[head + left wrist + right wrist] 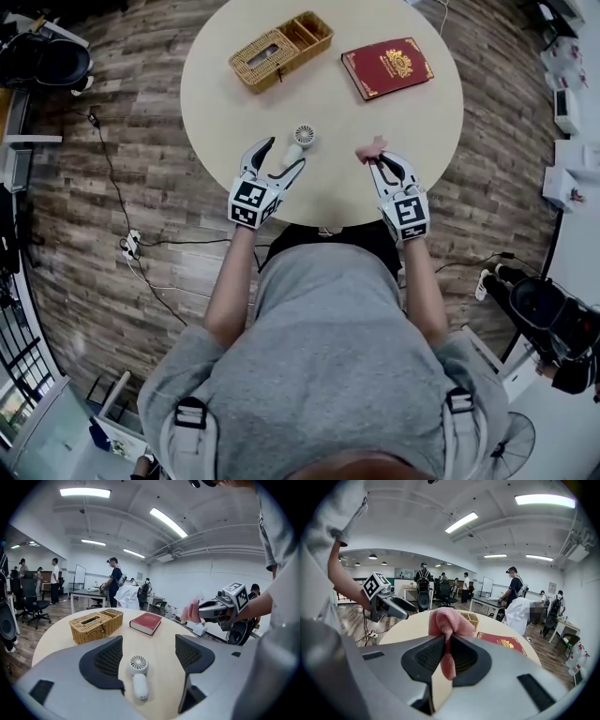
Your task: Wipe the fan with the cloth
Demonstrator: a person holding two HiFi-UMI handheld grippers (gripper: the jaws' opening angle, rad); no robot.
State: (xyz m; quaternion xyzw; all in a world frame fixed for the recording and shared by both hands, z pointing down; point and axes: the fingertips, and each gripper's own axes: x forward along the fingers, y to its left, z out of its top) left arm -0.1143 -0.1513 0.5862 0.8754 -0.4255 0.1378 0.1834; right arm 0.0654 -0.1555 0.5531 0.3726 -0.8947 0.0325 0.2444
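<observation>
Approach step: left gripper (148,644) spread, fan (138,664) lying between its jaws, ungripped; right gripper (446,645) pinches cloth (449,620). Next likely needs closing on the fan, then wiping.

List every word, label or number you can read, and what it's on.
Red book: gold emblem and lettering on its cover, too small to read.
Marker cubes on the left tool and right tool: square patterns only, no words.
No legible text anywhere.
</observation>
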